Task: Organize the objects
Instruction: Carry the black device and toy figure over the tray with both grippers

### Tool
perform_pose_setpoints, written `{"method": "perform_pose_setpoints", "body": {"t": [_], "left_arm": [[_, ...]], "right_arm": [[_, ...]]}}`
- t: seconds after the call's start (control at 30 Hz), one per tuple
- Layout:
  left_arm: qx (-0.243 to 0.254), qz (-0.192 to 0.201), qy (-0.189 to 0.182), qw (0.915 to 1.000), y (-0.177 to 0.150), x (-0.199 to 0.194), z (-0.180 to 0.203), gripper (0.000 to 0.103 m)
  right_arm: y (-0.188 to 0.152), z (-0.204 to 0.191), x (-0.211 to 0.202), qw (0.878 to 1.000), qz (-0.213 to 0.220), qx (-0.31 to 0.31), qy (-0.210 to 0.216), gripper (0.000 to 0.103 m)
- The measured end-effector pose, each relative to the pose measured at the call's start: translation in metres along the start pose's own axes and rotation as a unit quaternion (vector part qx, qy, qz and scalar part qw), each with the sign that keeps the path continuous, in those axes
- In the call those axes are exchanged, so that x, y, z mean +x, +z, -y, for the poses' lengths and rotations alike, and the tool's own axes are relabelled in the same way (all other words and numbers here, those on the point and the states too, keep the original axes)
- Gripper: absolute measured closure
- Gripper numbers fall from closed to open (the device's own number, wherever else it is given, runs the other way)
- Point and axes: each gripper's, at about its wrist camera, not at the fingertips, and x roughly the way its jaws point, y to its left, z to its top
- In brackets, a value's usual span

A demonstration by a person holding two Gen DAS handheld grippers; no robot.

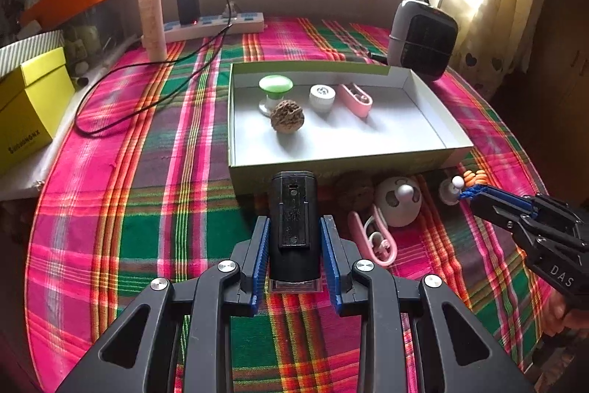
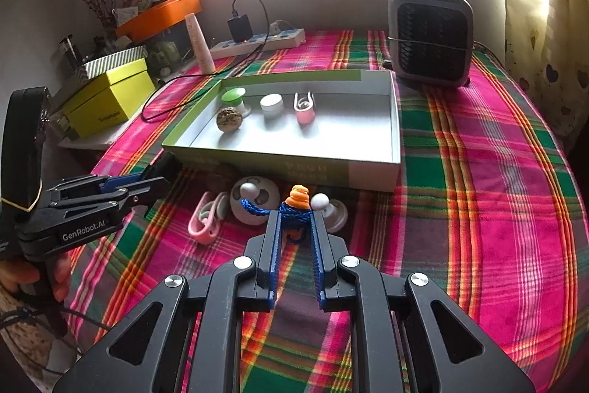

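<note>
Clamping a black box-shaped gadget (image 1: 293,227) between its blue pads, the left hand-held gripper (image 1: 293,227) hangs just in front of the open tray (image 1: 331,161) on the plaid-covered desk (image 1: 147,190). Nearby, the right hand-held gripper (image 2: 296,221) pinches a blue cord (image 2: 292,218) with an orange charm (image 2: 299,196), near the tray's front wall.

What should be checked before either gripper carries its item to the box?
1. Left gripper shut on the black device: ok.
2. Right gripper shut on the blue cord of the orange charm: ok.
3. Free floor space in the box: ok, its right half is bare.
4. Items already in the box, walnut, white cap, pink clip, lie apart: ok.
5. Charm hanging free of the white knob: cannot tell.
</note>
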Motion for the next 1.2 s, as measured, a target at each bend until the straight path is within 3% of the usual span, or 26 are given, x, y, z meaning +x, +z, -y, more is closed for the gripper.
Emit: {"method": "perform_pose_setpoints", "body": {"t": [1.2], "left_arm": [[-0.005, 0.014, 0.002, 0.9999, 0.036, 0.012, -0.01, 0.078]], "right_arm": [[0.047, -0.018, 0.035, 0.999, 0.002, -0.026, 0.023, 0.087]]}}
